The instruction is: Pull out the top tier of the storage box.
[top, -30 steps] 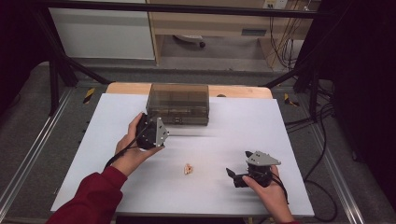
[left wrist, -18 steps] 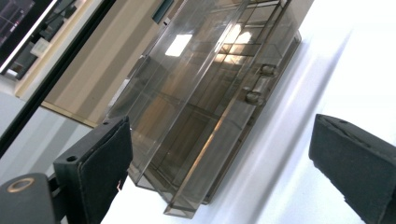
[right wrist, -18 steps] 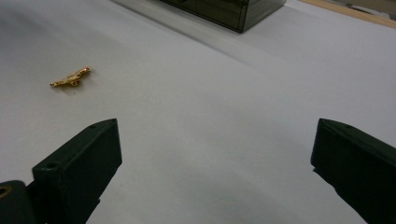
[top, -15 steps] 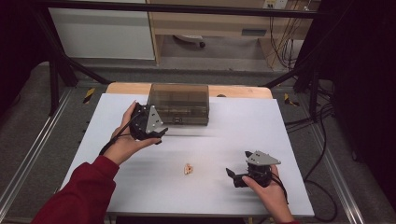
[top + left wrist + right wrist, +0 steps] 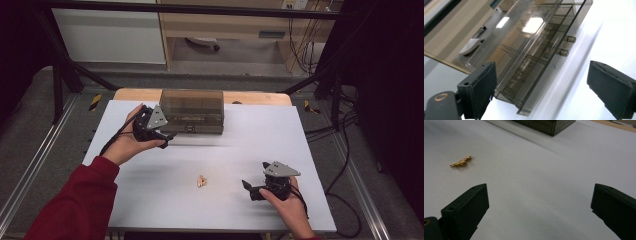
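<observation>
**Smoked plastic box approached, gold trinket waiting**

Smoke-tinted, see-through organiser box point(image 5: 192, 111) with inner dividers and two small knobs on its front, standing at the far edge of the white worktop point(image 5: 310, 150). Left gripper point(image 5: 161, 136) just beside its left front corner, jaws spread wide, having just been opening, nothing between them. Probably reaching for a drawer; next, line up on a knob. Right gripper point(image 5: 248, 188) resting low, jaws spread, empty. Tiny gold trinket point(image 5: 201, 181) mid-worktop, apart from both.
</observation>
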Demonstrator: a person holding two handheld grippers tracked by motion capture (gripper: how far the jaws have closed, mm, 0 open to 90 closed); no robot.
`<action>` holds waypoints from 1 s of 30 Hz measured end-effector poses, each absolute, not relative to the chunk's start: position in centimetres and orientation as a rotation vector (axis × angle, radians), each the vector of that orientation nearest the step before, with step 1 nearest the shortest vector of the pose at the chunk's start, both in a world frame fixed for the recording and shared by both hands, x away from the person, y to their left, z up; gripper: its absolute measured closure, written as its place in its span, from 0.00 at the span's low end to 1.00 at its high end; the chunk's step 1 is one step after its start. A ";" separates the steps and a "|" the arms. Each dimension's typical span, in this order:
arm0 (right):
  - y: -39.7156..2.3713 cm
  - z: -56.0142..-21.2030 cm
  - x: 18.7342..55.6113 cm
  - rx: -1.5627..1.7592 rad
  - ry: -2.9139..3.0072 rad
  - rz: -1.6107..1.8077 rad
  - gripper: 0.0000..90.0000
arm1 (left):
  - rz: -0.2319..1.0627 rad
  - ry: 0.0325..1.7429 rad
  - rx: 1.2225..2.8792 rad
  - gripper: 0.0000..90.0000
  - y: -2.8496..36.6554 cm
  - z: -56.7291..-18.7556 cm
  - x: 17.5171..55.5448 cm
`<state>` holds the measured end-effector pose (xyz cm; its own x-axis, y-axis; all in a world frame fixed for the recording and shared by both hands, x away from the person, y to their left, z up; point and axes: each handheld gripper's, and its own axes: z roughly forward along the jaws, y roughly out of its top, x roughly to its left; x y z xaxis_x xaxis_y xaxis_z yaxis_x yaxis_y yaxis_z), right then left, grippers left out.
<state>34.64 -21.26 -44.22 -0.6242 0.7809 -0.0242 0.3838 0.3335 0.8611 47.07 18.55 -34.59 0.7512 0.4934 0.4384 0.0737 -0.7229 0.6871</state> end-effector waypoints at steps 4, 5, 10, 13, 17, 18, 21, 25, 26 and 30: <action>-21.2 -44.3 34.7 1.024 2.168 1.221 0.02 | 0.811 0.428 2.305 0.11 18.5 -35.1 47.4; -21.3 -44.3 34.7 1.023 2.168 1.221 0.02 | 0.808 0.431 2.309 0.11 18.5 -35.2 47.5; -21.2 -44.3 34.7 1.025 2.169 1.224 0.02 | 0.787 0.440 2.320 0.12 18.1 -35.7 48.0; -21.3 -44.3 34.7 1.025 2.167 1.227 0.02 | 0.778 0.434 2.328 0.14 17.8 -35.9 48.2; -21.3 -44.3 34.7 1.027 2.169 1.225 0.02 | 0.757 0.440 2.333 0.16 17.6 -36.3 48.5; -21.3 -44.3 34.7 1.027 2.169 1.227 0.02 | 0.756 0.443 2.335 0.16 17.5 -36.4 48.5; -21.3 -44.3 34.7 1.029 2.170 1.227 0.02 | 0.749 0.446 2.345 0.16 17.5 -36.6 48.7; -21.4 -44.3 34.7 1.030 2.170 1.230 0.02 | 0.748 0.456 2.344 0.17 17.5 -36.8 48.9; -21.3 -44.3 34.7 1.030 2.171 1.229 0.02 | 0.743 0.454 2.351 0.17 17.5 -36.9 49.0; -21.3 -44.3 34.7 1.030 2.177 1.232 0.03 | 0.733 0.467 2.363 0.20 17.5 -37.5 49.3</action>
